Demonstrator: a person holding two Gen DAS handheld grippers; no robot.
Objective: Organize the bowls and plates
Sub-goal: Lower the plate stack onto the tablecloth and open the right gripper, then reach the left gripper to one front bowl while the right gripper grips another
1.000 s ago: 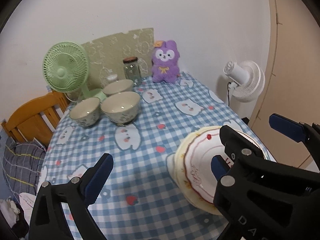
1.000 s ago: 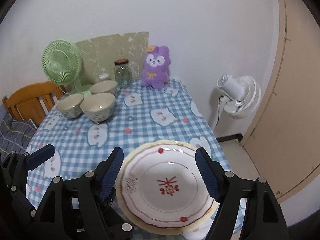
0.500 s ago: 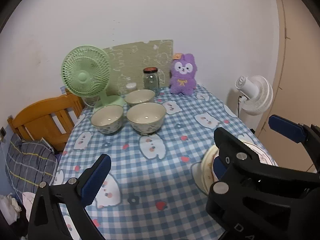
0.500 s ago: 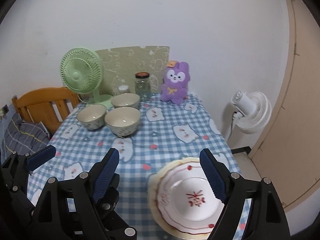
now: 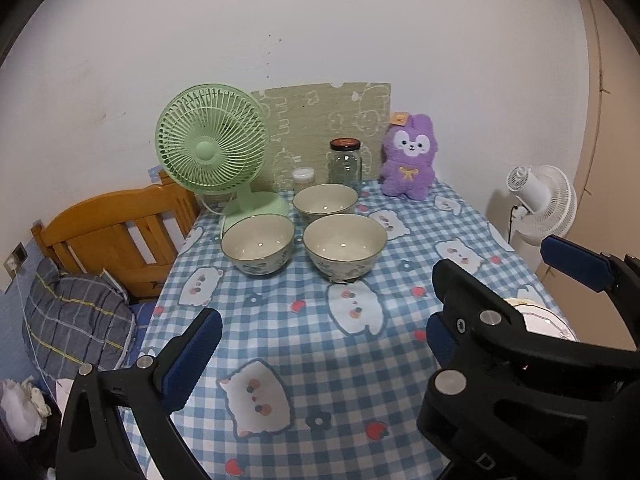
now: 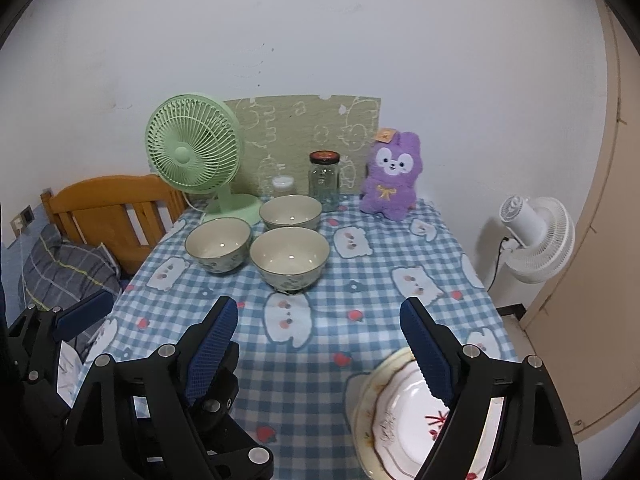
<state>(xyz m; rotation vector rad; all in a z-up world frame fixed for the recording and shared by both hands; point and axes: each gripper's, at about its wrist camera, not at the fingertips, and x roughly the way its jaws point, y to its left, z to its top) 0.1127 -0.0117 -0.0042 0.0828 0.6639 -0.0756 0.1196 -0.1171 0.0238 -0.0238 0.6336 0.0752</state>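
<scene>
We hold left gripper (image 5: 320, 336) wide open, empty. Three bowls (image 6: 218, 243) clustered at 11 o'clock by green fan (image 6: 194, 144). Right gripper (image 6: 318, 336) jaws just opened wide, empty; plates (image 6: 394, 412) stacked at 5 o'clock. We'd square up on nearest bowl rim, then nest bowls.

A white wall (image 6: 320, 40) backs the checked table (image 6: 360, 280), with a wooden headboard (image 6: 112, 208) beside it.

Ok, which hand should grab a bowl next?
Probably the left gripper: it is open and empty, on the bowls' side. The right gripper, also open, sits nearer the plates.
</scene>
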